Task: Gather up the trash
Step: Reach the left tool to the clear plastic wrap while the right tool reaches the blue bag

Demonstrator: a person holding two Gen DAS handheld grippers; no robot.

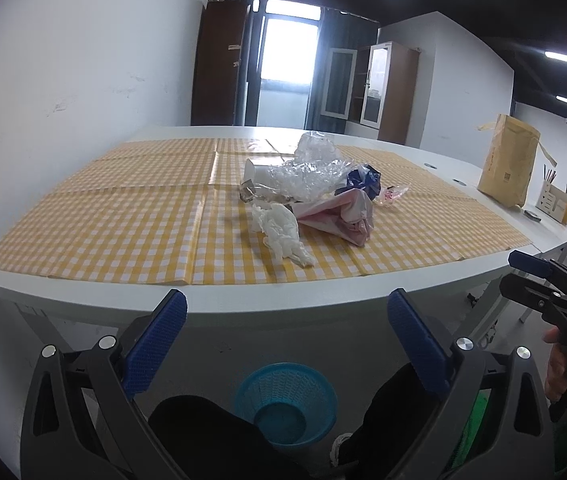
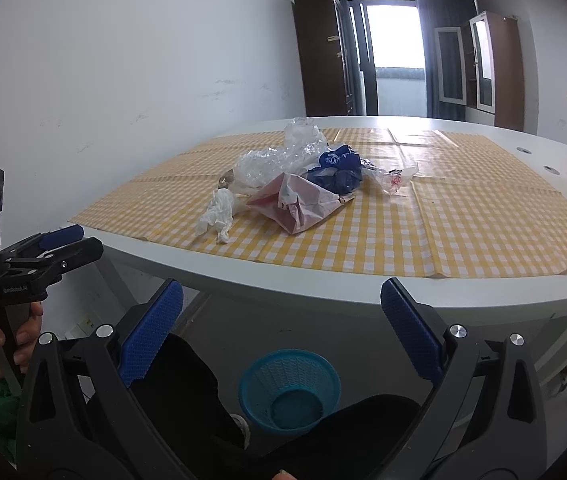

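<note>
White tissue is the piece of the trash pile nearest your left claw, lying ahead of it and slightly up on the checked cloth, its long axis running from far-left to near-right toward the tabletop edge. Your left claw hangs below that edge with its blue pads wide apart and nothing between them. Behind the tissue sit the pink paper bag, the clear plastic and the blue wrapper, all touching in one heap. The blue basket stands on the floor, directly under the claw's gap.

From the right wrist, your right claw is likewise spread and empty, below the tabletop rim. Here the tissue lies ahead and to the left, the pink paper bag nearly straight ahead. The basket again sits beneath the gap. I judge the left claw better placed for the tissue, the right for the bag.
</note>
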